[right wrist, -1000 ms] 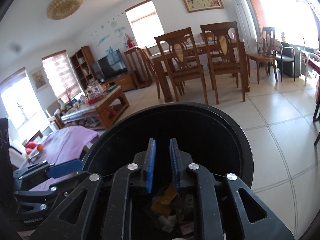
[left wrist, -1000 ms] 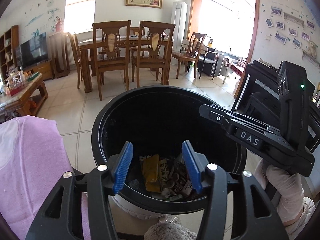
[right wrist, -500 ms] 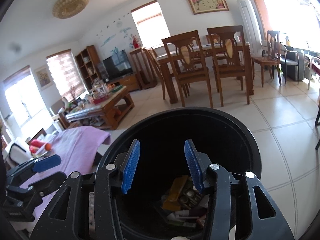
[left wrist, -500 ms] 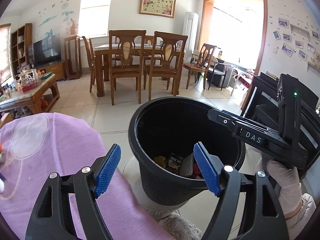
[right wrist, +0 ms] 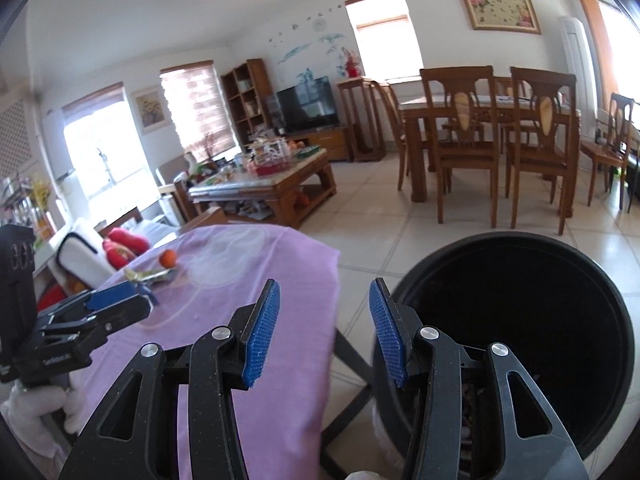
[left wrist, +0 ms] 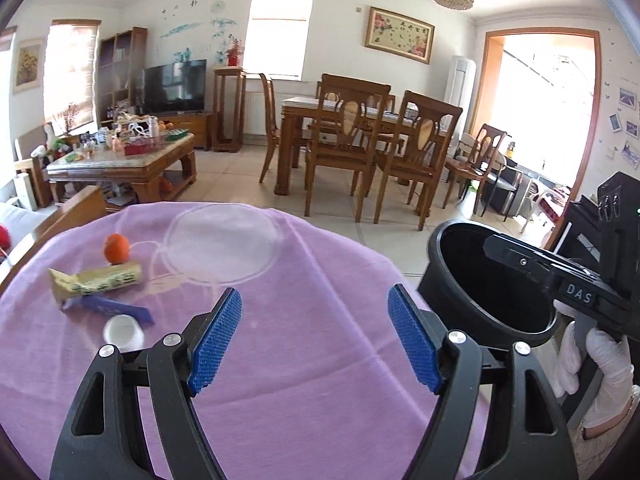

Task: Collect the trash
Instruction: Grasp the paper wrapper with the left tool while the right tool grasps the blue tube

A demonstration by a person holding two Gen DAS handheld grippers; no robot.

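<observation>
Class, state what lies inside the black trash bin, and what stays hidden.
In the right wrist view, the black trash bin shows scraps of litter low behind the right gripper; the rest is dark.

Sunlit tiled room: wooden dining table [left wrist: 320,108], chairs [left wrist: 344,148], television [left wrist: 175,85].

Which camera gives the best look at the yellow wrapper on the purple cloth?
The left wrist view: the yellow wrapper lies in plain sight, just in front of the orange. In the right wrist view the yellow wrapper is small and far off, its shape hard to make out.
</observation>
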